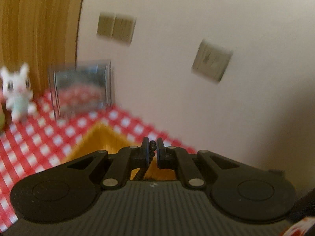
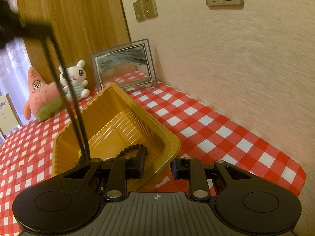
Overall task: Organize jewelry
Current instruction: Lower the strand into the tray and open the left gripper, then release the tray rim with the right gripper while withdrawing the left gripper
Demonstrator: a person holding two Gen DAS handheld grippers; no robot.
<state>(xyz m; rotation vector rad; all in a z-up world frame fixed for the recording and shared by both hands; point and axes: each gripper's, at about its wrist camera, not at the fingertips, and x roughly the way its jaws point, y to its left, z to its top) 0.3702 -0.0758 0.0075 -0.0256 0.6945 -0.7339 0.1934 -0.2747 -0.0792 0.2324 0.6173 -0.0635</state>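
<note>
A gold plastic tray (image 2: 118, 125) sits on a red-and-white checked tablecloth (image 2: 206, 122), and everything here is placed relative to that tray.

The left tongs (image 1: 152, 147) hang above the tray's near part, pinched almost fully together on a strand of small dark beads (image 1: 152, 144). In the right-hand view, that strand (image 2: 67, 90) falls as a long double line from the upper left down into the tray, where its lower end (image 2: 132, 149) lies curled on the tray floor.

The right tongs (image 2: 157, 167) straddle the tray's near right corner, one finger inside the wall and one outside. They appear closed onto the wall, steadying the tray.

Beyond the tray's far end stand a framed picture (image 2: 123, 64), a white plush rabbit (image 2: 73, 80) and a pink star-shaped plush (image 2: 40, 94).

Judging from its look, the strand is light, limp and a little slick; it will sway and pile wherever it lands. It is best held on the cord between beads, near the top of the loop. The tray looks thin and flexible, so it is likely to slide or tip unless it is held.
</note>
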